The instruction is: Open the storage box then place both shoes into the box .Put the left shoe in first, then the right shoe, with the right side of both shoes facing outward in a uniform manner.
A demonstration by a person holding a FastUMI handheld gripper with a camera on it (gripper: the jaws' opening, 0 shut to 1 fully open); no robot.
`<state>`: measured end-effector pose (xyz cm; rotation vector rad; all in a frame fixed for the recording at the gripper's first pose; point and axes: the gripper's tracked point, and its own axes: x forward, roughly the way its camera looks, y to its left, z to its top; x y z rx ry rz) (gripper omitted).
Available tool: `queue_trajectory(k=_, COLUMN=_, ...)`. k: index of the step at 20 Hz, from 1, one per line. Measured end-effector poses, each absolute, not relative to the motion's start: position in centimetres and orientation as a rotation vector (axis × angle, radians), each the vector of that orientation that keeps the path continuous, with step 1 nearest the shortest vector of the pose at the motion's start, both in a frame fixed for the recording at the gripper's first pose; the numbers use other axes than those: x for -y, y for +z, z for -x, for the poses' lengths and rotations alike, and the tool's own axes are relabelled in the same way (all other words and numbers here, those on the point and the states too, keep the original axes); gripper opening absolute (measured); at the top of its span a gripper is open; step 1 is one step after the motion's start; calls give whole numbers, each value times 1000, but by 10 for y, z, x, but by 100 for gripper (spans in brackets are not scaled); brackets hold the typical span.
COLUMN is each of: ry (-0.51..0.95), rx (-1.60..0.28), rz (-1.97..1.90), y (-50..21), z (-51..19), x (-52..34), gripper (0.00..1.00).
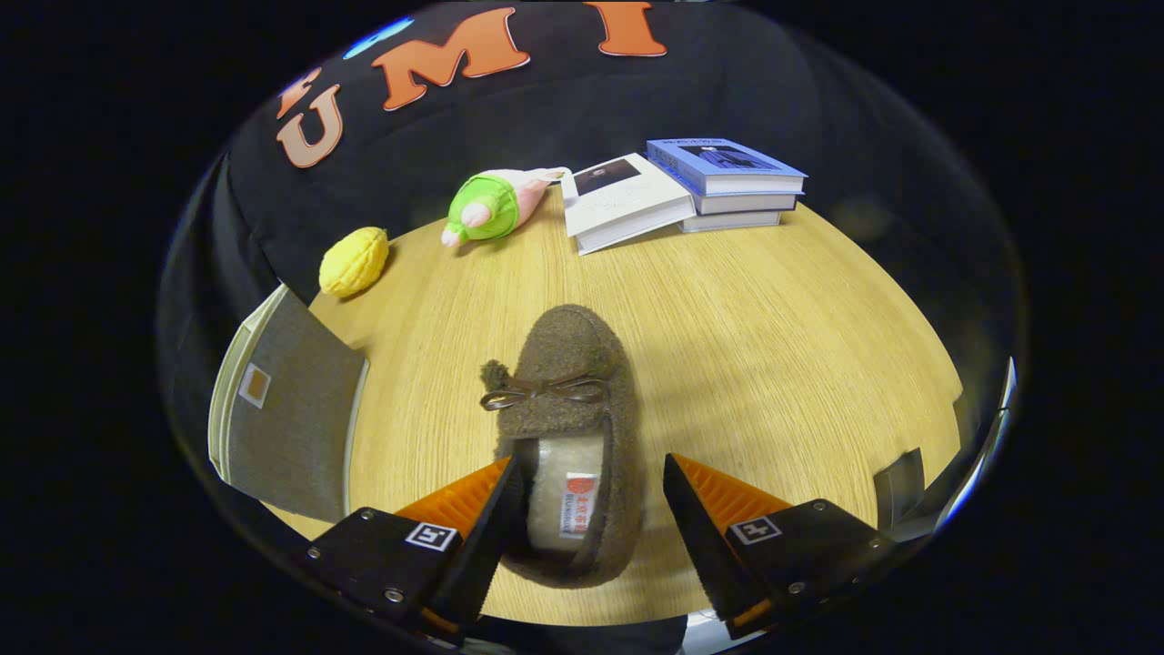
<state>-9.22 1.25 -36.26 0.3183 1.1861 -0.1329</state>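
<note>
The bench takes up the middle of the frame, pale wood grain. At the lower left stands the storage box, grey fabric with a small label, its face tilted toward the camera; whether it is open I cannot tell. In the upper right lies a stack of books, and a plush toy and a yellow toy sit in the upper left.

In the lower centre lies the brown shoe — a fuzzy slipper with a bow, toe pointing away, heel nearest the hand-held gripper. The fingers stand apart, the left one at the rim of the heel opening, the right one well clear of the shoe's side.

It looks light and soft, likely to crumple under pressure — the heel wall or side rim seems the best hold.
</note>
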Motion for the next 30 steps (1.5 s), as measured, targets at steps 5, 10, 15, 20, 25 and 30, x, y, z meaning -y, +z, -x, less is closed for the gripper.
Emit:
queue_trajectory(k=5, ry=-149, rx=-1207, rz=-344, y=-391, z=84, x=-12, gripper=78)
queue_trajectory(k=10, ry=-128, rx=-1205, rz=-356, y=-399, z=80, x=-17, gripper=49)
queue_trajectory(k=15, ry=-187, rx=-1178, rz=-432, y=-401, z=78, x=-5, gripper=11)
queue_trajectory(k=20, ry=-186, rx=-1129, rz=-438, y=-373, z=62, x=-16, gripper=5)
queue_trajectory(k=25, ry=-118, rx=-1058, rz=-461, y=-322, z=35, x=-47, gripper=5)
queue_trajectory(k=30, ry=-11, rx=-988, rz=-453, y=-271, z=11, x=-97, gripper=5)
